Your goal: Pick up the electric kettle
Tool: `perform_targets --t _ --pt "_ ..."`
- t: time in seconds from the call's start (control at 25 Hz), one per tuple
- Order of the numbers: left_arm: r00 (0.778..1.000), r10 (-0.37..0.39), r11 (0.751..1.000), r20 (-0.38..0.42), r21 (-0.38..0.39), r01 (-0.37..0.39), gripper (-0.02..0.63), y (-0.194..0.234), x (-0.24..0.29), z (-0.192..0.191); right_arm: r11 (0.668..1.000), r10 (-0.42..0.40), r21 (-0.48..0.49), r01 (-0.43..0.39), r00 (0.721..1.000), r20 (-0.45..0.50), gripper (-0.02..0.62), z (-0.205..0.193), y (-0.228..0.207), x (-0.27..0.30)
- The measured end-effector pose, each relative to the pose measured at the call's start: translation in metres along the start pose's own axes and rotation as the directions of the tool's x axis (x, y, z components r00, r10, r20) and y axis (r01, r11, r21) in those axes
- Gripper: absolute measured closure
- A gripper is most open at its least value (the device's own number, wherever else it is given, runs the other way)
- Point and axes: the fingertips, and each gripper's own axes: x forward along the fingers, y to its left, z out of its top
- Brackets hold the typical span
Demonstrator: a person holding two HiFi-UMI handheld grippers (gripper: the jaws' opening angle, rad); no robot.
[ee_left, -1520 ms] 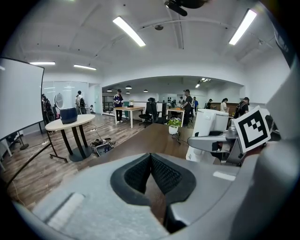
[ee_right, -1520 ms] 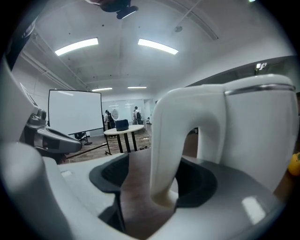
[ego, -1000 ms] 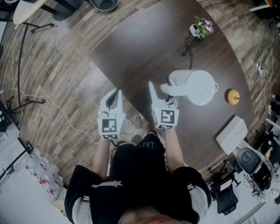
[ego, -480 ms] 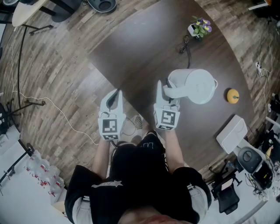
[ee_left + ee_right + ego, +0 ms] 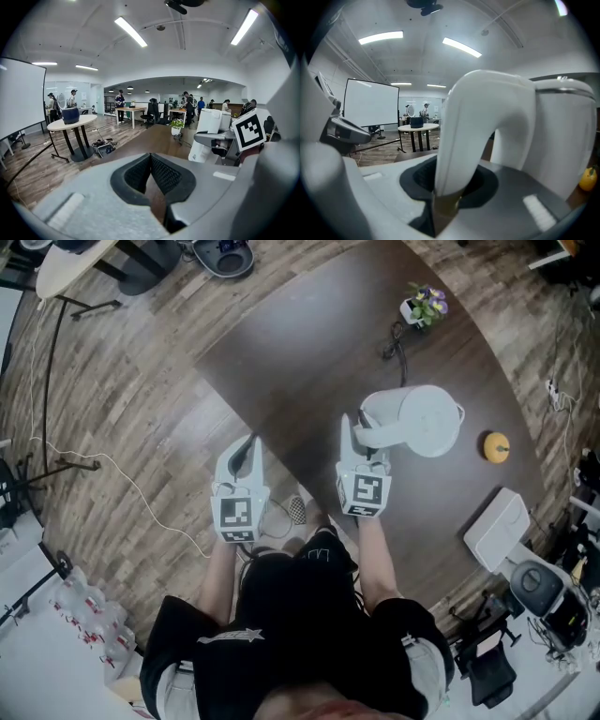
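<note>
The white electric kettle (image 5: 417, 421) stands upright on the dark brown table (image 5: 309, 352), its handle (image 5: 373, 435) turned toward me. My right gripper (image 5: 360, 443) is shut on that handle; in the right gripper view the thick white handle (image 5: 478, 126) fills the space between the pads, with the kettle body (image 5: 565, 140) behind it. My left gripper (image 5: 247, 452) hangs off the table's near-left edge over the wooden floor, shut and holding nothing. In the left gripper view its pads (image 5: 161, 174) meet, and the kettle (image 5: 208, 136) shows to the right.
Behind the kettle lie a black cable (image 5: 396, 338) and a small flower pot (image 5: 424, 304). A yellow fruit (image 5: 497, 447) sits right of the kettle, and a white box (image 5: 497, 529) at the table's near-right edge. A round side table (image 5: 70, 123) stands on the floor.
The right gripper's jaws, spread wide beside the handle a second ago, have closed onto it. The left gripper has stayed where it was.
</note>
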Motion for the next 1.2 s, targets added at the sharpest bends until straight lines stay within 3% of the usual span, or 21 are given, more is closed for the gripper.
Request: perform_targets --t 0.68,1.2 --pt "0.985 0.037 0.999 0.166 0.026 -0.041 0.595 -0.010 -0.068 0.049 0.995 0.061 -0.084 -0.050 0.990 0.127 0.495 0.085 0.017 -0.071" --pt "0.964 0.046 0.997 0.262 0.046 -0.061 0.597 -0.030 -0.143 0.064 0.992 0.076 -0.118 -0.054 0.978 0.192 0.495 0.109 0.043 -0.163"
